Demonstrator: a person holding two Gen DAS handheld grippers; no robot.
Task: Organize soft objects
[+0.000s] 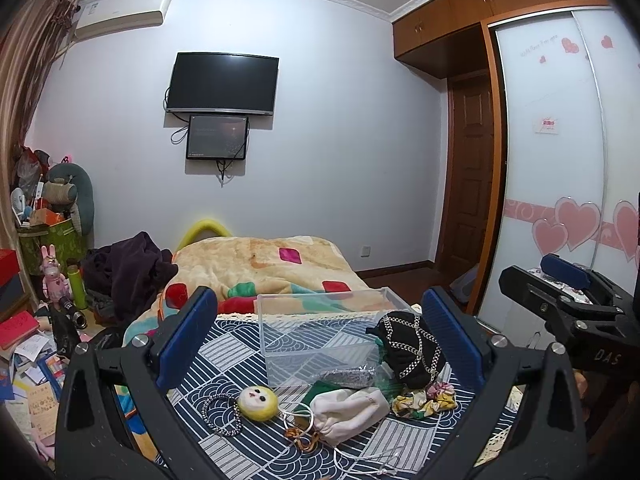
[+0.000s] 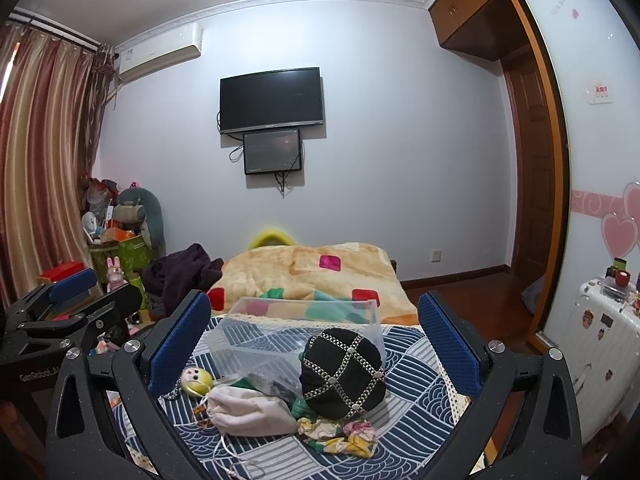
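Note:
A clear plastic bin (image 1: 320,332) (image 2: 296,332) stands empty on the patterned cloth. In front of it lie a black studded cap (image 1: 412,348) (image 2: 344,372), a white drawstring pouch (image 1: 348,408) (image 2: 252,408), a floral scrunchie (image 1: 428,400) (image 2: 340,434), a yellow felt doll head (image 1: 258,402) (image 2: 196,380) on a braided cord, and a clear bag with green cloth (image 1: 352,378). My left gripper (image 1: 320,344) is open above the pile. My right gripper (image 2: 316,344) is open, the cap between its fingers' line of sight. Neither holds anything.
A fleece blanket (image 1: 280,268) covers the bed beyond the bin. Dark clothes (image 1: 128,272) and cluttered boxes lie at the left. A wardrobe (image 1: 560,160) and a white suitcase (image 2: 600,352) stand at the right. The other gripper shows at each view's edge.

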